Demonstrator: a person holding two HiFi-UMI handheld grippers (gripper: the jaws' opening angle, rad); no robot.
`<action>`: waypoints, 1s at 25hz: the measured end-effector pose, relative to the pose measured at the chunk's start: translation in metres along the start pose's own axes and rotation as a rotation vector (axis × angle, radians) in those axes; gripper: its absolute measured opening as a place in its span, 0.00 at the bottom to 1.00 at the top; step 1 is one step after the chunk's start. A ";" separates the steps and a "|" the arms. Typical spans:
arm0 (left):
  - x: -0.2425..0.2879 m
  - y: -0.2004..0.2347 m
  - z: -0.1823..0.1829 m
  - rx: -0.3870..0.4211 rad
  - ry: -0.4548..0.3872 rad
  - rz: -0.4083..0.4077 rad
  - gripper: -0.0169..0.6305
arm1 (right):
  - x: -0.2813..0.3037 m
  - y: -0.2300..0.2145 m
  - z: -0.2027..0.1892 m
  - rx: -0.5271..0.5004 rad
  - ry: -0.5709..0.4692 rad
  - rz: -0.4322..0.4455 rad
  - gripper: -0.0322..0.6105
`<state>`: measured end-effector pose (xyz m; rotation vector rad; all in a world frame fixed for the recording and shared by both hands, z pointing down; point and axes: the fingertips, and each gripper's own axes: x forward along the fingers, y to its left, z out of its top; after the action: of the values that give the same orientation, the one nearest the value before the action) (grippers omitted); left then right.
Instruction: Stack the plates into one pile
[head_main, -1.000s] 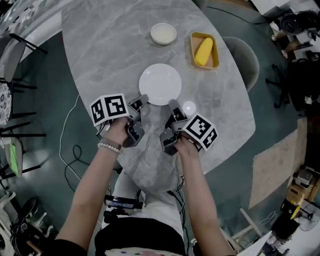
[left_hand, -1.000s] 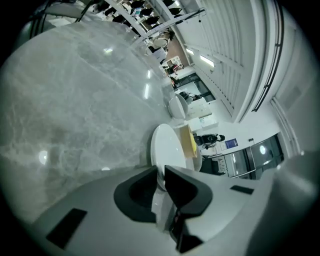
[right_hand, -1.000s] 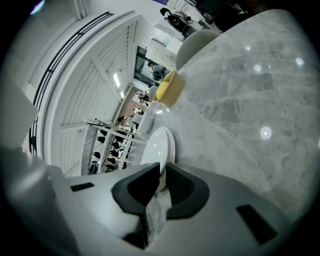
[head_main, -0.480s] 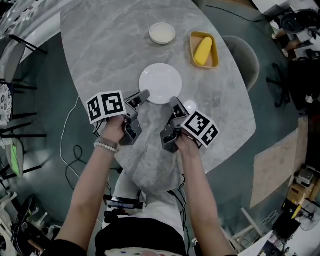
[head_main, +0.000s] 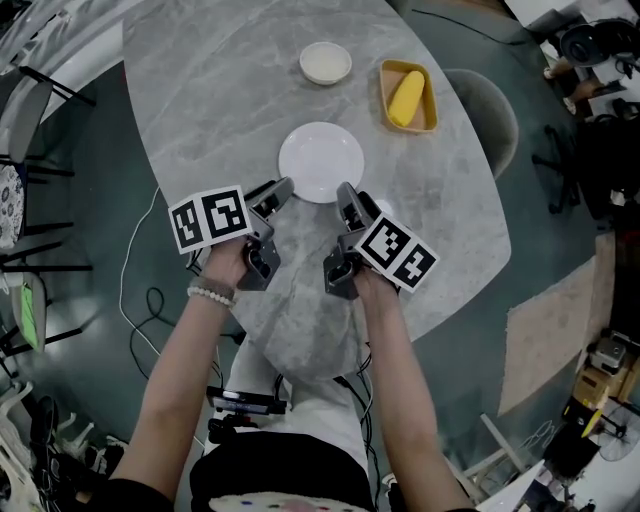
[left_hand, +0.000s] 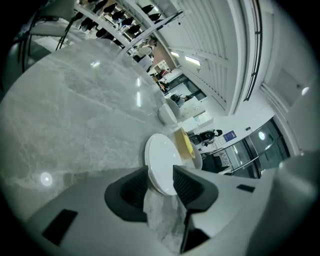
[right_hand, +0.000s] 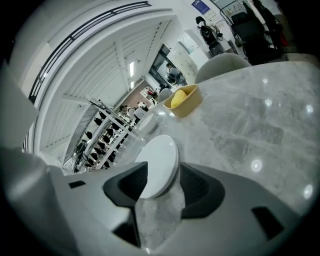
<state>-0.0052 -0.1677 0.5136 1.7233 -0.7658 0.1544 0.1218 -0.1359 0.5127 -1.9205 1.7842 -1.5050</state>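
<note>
My left gripper (head_main: 281, 190) is half open, its jaws just eased in a little. My right gripper (head_main: 347, 196) has just sprung its jaws wide. Each straddles the near rim of the 1 white plate (head_main: 321, 160) without pinching it. The plate lies flat straight ahead, equally close to both. Beyond it sit 1 small dish (head_main: 326, 64) and 1 yellow tray (head_main: 409, 98), ahead-right.

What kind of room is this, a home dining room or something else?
Probably a lab or workshop in an office building, not a home: a loose white cable trails on the floor beside the grey marble-look oval table, dark equipment clutters the room's edge, and tall glass doors show beyond.
</note>
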 end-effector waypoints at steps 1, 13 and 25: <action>-0.004 -0.001 0.001 0.017 -0.015 0.003 0.25 | -0.003 0.002 0.002 -0.011 -0.006 0.007 0.33; -0.062 -0.052 0.014 0.366 -0.179 -0.003 0.04 | -0.057 0.023 0.012 -0.265 -0.066 -0.021 0.05; -0.126 -0.129 0.006 0.729 -0.280 -0.029 0.04 | -0.146 0.067 0.026 -0.503 -0.220 0.016 0.05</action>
<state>-0.0324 -0.1088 0.3451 2.4826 -0.9593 0.1880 0.1218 -0.0518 0.3741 -2.1639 2.2105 -0.8429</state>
